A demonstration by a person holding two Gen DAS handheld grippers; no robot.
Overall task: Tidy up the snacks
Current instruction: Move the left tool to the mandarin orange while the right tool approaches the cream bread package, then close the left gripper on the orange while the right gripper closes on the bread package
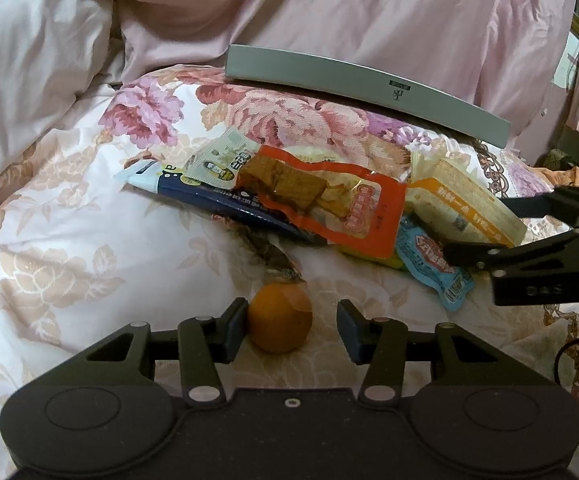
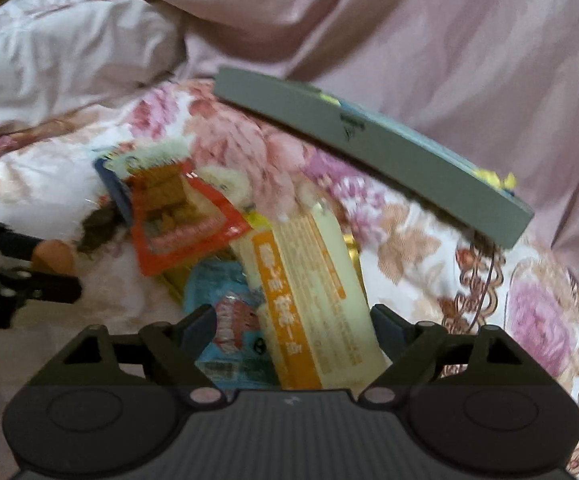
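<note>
Straddling the orange (image 1: 279, 318), your left gripper (image 1: 291, 330) is spread, one pad touching it. Your right gripper (image 2: 292, 330) gapes over the cream wafer pack (image 2: 309, 280) in the snack pile just behind the orange. Risk: the orange rolls off on soft bedding; the blurred right view suggests a hasty, slipping pinch.

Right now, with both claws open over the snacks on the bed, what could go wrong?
1. The orange touches only one finger of the left claw; on the soft quilt it may roll away as the claw shuts.
2. The right claw straddles both the yellow packet and the blue packet, so it may grab both.
</note>
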